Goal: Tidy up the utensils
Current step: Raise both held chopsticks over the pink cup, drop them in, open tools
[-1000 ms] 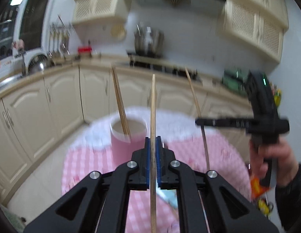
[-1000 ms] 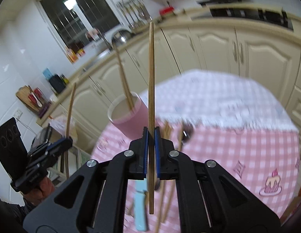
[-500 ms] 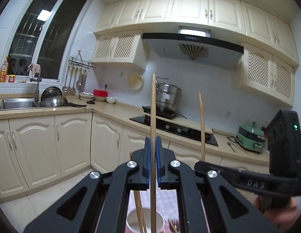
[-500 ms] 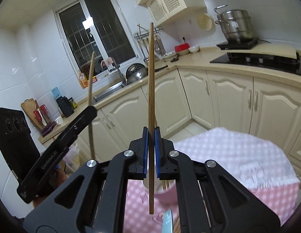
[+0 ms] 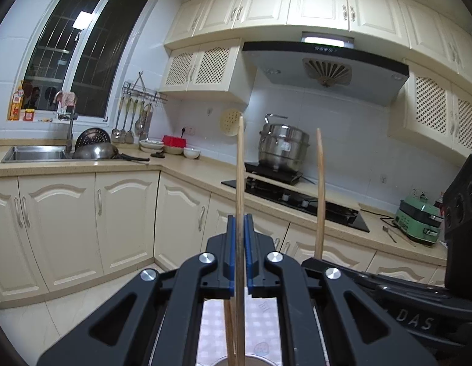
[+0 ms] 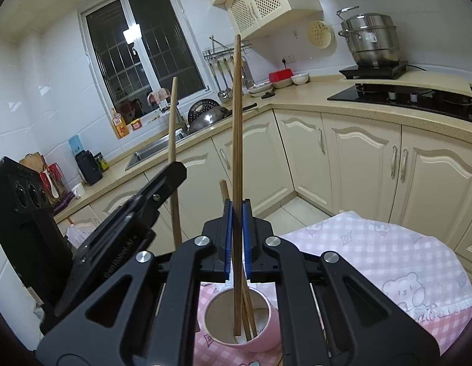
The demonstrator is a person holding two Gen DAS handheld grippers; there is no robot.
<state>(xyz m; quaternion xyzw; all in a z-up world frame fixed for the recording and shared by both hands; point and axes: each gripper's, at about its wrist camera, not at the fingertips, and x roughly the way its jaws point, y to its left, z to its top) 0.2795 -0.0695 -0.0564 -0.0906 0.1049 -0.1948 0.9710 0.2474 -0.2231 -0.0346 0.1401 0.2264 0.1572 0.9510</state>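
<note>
My right gripper [image 6: 235, 244] stood above the cup [image 6: 240, 320], which sat on the table [image 6: 373, 262] near its left edge. The chopstick [image 6: 236, 152] I held upright reached down into the cup, where other chopsticks [image 6: 248, 314] leaned. My left gripper [image 6: 167, 180] was to the left with its own chopstick [image 6: 173, 140]. Behind ran the worktop [image 6: 297, 100]: the sink [image 6: 156, 149] left, the hob [image 6: 413, 97] right, a pot [image 6: 370, 39] behind it

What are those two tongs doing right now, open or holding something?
Left tongs: closed on a wooden chopstick, held upright.
Right tongs: closed on another chopstick, its lower end over the pink cup.
</note>
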